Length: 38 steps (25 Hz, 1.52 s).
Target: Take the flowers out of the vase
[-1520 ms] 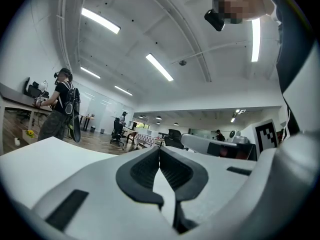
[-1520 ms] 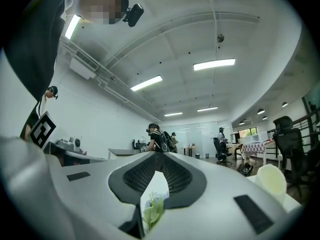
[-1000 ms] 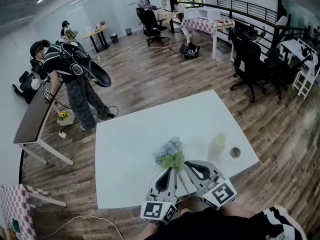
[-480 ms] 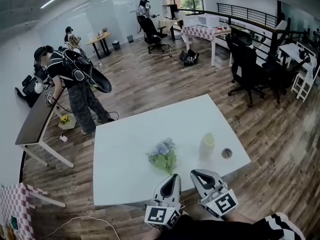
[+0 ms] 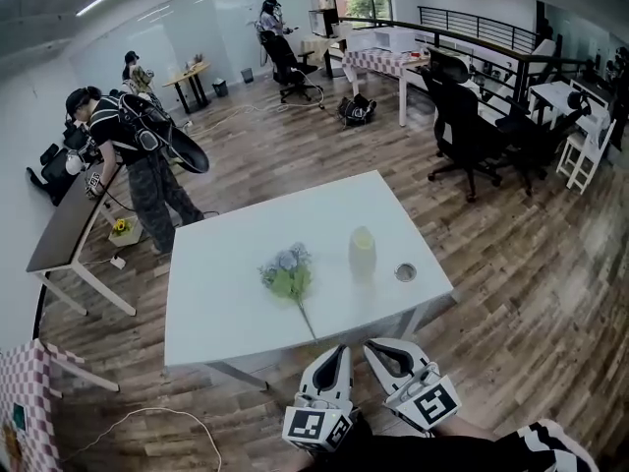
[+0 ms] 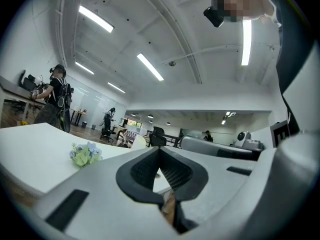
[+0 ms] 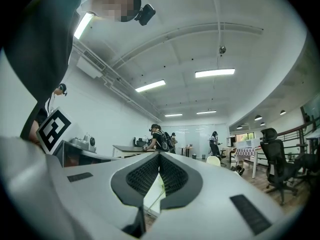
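**A:** Start with the tongs. What are they doing?

**B:** Both are closed on nothing. In its own view the left gripper (image 6: 160, 149) has its ridged pads meeting at the tip, with only floor and table edge showing in the gap behind; the right gripper (image 7: 160, 155) looks the same, pads together and empty. In the head view they sit side by side, low and close to the person's body, well clear of the table (image 5: 221, 313).

**A:** And the flowers?

**B:** The flowers (image 5: 287, 271) lie flat on the white top – a pale blue and green bunch, with one thin stem (image 5: 307, 318) trailing toward the near edge. The vase (image 5: 362, 253) stands upright just to the right of them, apart from them and with nothing in it that I can see; a small round thing (image 5: 405, 272) sits further right. I'd judge the job done.

**A:** If they had to be picked up again?

**B:** They look very light, probably artificial; the heads would be soft and crush easily, and the stem slim, perhaps wiry. I'd close on the bare stem below the leaves, with a gentle pinch – a stem that thin may twist or slide between the pads; the bunch would droop at the top-heavy end.
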### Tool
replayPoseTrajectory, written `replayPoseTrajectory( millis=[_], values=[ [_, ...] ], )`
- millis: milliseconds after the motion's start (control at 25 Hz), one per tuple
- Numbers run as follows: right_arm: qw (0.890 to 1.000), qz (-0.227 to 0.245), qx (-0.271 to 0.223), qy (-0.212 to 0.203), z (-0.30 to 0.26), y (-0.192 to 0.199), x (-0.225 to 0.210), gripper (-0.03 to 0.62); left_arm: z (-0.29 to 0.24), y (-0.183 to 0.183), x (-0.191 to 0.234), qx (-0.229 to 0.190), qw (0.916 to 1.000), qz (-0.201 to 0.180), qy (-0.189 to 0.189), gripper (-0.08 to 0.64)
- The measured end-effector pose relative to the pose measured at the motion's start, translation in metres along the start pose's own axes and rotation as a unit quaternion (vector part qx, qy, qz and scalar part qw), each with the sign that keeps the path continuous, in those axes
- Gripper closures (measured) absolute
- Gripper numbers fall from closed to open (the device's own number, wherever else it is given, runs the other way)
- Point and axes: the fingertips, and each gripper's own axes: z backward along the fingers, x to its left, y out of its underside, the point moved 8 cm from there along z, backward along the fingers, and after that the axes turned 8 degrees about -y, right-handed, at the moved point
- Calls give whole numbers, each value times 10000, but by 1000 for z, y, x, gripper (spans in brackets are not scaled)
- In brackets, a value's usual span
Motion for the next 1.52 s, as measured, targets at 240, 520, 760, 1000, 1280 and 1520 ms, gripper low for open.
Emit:
replayPoseTrajectory(
  millis=[240,520,760,1000,1280,1520],
  values=[
    [9999,-68,-22,-83,57,-17,40,574,49,17,-52,-42,9999,-31,-91,555],
    [9998,-136,65,-89,100,-22,63,574,85,19,-83,-81,9996,-187,-184,555],
    [9998,-159,84,-20,114,-32,64,574,94,10,-102,-237,9992,-332,-49,555],
    [9993,-308,205,-94,125,-20,77,574,112,24,-106,-252,9993,-194,-178,555],
    [9984,-478,108,-272,119,-30,87,574,128,22,-102,-153,9992,-34,-369,555],
    [9980,-538,157,-304,121,-33,124,574,163,23,-97,-115,9994,-62,-308,555]
  ],
)
